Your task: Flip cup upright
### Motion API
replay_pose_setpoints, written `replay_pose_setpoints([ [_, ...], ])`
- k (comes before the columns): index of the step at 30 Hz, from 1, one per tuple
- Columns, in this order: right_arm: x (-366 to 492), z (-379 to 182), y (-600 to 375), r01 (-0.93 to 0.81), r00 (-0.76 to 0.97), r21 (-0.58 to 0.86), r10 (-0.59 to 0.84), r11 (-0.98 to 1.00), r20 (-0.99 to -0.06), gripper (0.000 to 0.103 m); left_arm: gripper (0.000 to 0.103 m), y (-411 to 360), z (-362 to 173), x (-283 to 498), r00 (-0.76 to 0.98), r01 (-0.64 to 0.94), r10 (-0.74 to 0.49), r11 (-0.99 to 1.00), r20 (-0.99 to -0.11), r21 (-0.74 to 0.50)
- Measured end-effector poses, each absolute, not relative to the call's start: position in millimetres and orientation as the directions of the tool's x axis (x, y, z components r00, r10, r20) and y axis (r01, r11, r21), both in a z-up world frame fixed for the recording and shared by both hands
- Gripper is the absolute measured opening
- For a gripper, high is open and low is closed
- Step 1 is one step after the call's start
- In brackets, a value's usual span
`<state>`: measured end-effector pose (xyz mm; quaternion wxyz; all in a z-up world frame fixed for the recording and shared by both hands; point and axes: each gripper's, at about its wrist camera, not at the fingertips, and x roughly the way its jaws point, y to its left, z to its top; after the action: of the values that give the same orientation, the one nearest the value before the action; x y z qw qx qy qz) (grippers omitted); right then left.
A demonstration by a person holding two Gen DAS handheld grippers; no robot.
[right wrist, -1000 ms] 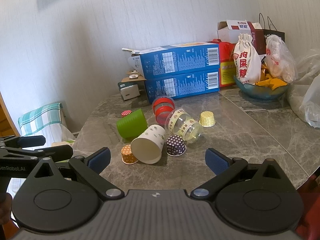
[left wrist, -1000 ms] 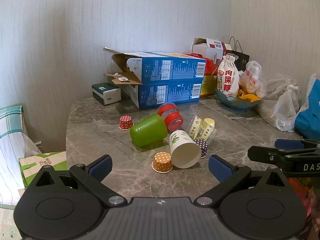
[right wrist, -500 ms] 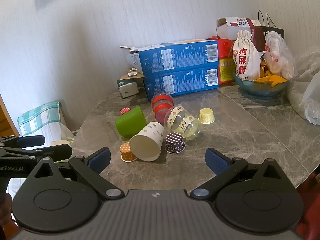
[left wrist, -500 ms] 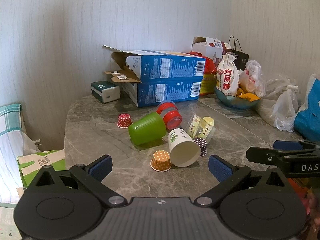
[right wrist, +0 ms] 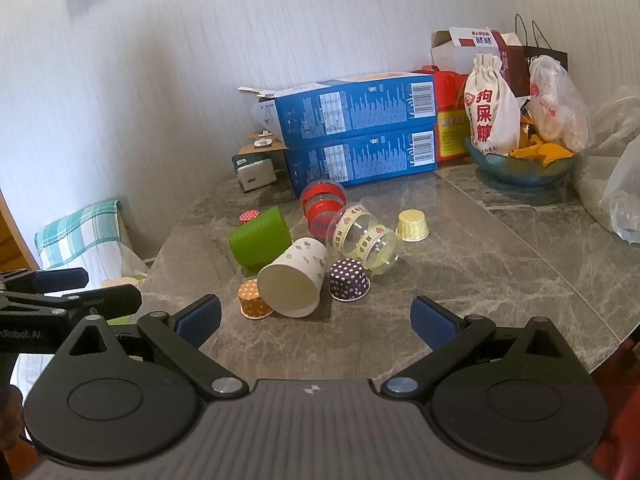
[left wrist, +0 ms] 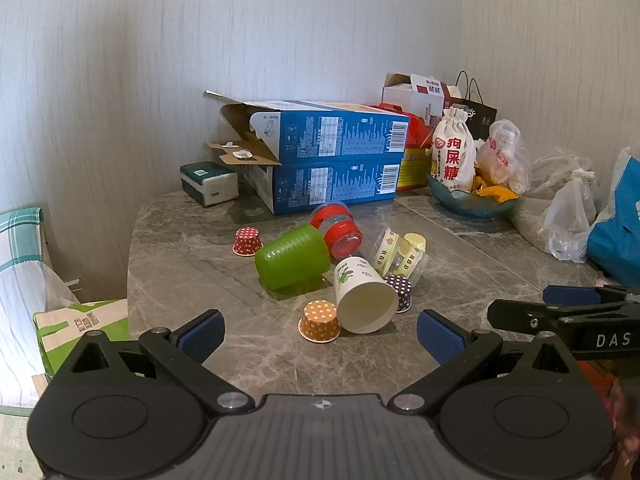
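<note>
Several cups lie tipped on the grey marble table (left wrist: 192,280). A white paper cup (left wrist: 362,300) (right wrist: 294,282) lies on its side, mouth toward me. A green plastic cup (left wrist: 294,262) (right wrist: 260,242), a red cup (left wrist: 340,230) (right wrist: 322,208) and a clear cup with printed bands (left wrist: 400,256) (right wrist: 366,242) also lie on their sides. My left gripper (left wrist: 318,334) is open and empty, short of the white cup. My right gripper (right wrist: 316,320) is open and empty, just in front of the white cup.
Small dotted paper liners stand upside down: orange (left wrist: 320,320), purple (right wrist: 348,280), red (left wrist: 247,241), yellow (right wrist: 412,225). Two stacked blue boxes (left wrist: 332,160), a small green-white box (left wrist: 208,188), a bowl with a cloth bag (left wrist: 472,200) and plastic bags (left wrist: 568,220) line the back and right.
Both grippers have drawn slightly back and up, so the cups sit a little farther away. No cup has moved.
</note>
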<state>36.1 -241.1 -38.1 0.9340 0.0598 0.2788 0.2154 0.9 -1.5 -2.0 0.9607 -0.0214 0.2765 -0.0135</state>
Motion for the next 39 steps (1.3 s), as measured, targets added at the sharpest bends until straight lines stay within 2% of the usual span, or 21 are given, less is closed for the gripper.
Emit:
replay_pose_setpoints([
  [17,40.1,-40.5,-242.6,-0.368,0.745,0.245,0.442,0.897,-0.499,0.102,0.103,-1.4,-8.1,8.3,0.839,0.021,-0.038,0.999,-0.543,-0.038],
  [21,43.9,-44.0,-244.2,-0.365,0.74,0.252,0.444,0.896,-0.505,0.102,0.103,6.2,-7.8,18.0,0.833,0.062,-0.082,0.997,-0.547,-0.054],
  [26,49.4,-49.0,-251.7,-0.352,0.739,0.287,0.453,0.891,-0.499,0.102,0.103,22.9,0.8,46.5,0.85,0.098,-0.046,0.993,-0.525,0.072],
  [29,53.5,-51.9,-256.3,-0.342,0.739,0.298,0.451,0.891,-0.501,0.102,0.103,28.2,2.6,78.0,0.817,0.195,-0.06,0.965,-0.574,0.176],
  [34,63.6,-59.3,-262.9,-0.32,0.729,0.316,0.446,0.893,-0.52,0.102,0.103,22.9,-6.0,127.6,0.742,0.341,-0.085,0.902,-0.665,0.265],
  [39,68.7,-63.2,-268.5,-0.308,0.719,0.336,0.449,0.89,-0.531,0.102,0.102,22.0,-17.7,179.2,0.654,0.474,-0.145,0.844,-0.743,0.253],
])
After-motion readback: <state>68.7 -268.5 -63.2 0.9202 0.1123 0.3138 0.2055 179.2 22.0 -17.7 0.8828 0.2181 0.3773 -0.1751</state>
